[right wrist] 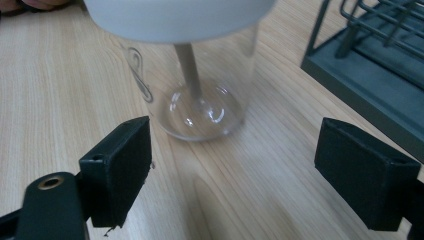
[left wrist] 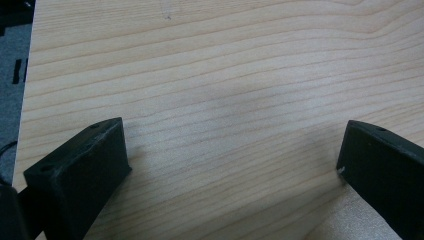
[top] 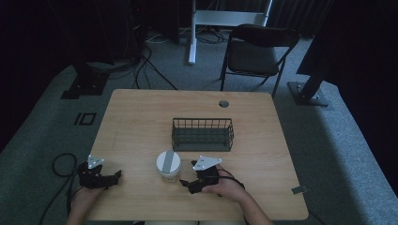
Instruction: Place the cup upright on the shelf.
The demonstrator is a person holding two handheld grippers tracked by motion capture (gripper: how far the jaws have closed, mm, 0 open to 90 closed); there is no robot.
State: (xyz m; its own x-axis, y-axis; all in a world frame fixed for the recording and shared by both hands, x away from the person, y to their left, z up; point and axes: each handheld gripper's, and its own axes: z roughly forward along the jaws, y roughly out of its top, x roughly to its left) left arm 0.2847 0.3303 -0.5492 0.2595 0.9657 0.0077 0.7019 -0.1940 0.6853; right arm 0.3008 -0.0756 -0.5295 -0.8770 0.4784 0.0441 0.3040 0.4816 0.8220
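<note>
Both black tongs lie low near the bench's (top: 141, 117) front edge, jaws wide — the left tongs (top: 112, 176) at the left corner, the right tongs (top: 187, 183) facing one clear white-lidded plastic cup (top: 168, 165) — beside one dark wire basket (top: 202, 134).

Wooden table (top: 141, 122) with wire basket (top: 202, 134), lidded cup (top: 168, 165).

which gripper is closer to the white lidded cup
The right gripper. It sits just beside the clear cup, jaws open and aimed at its base. The left gripper rests apart near the table's left edge.
</note>
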